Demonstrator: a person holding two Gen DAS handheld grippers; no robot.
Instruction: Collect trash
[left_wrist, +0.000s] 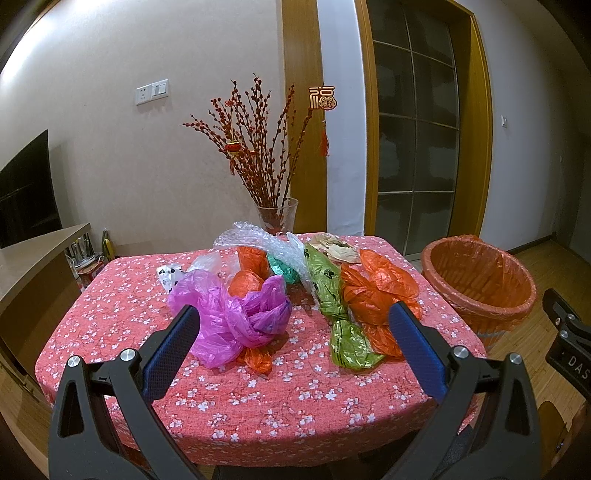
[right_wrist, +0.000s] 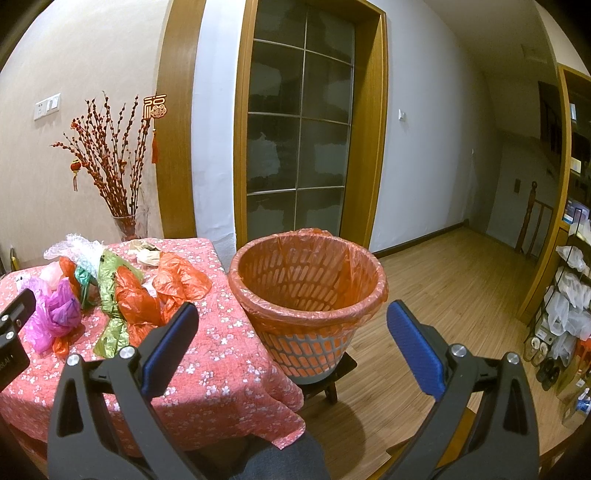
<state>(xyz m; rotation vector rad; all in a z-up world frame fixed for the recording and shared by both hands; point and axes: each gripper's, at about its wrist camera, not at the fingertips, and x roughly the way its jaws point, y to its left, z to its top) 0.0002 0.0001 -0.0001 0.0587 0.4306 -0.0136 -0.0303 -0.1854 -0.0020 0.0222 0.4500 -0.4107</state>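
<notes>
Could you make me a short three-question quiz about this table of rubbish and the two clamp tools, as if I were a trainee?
1. True or false: the left gripper is holding the crumpled purple plastic bag.
2. Multiple choice: the orange-lined mesh waste basket stands A) on the pink floral tablecloth, B) on a small dark stool beside the table, C) under the table.
3. Fill in: the glass vase at the back holds red ____ branches.

Key:
1. False; both it and the right gripper are open and empty.
2. B.
3. Berry.
</notes>
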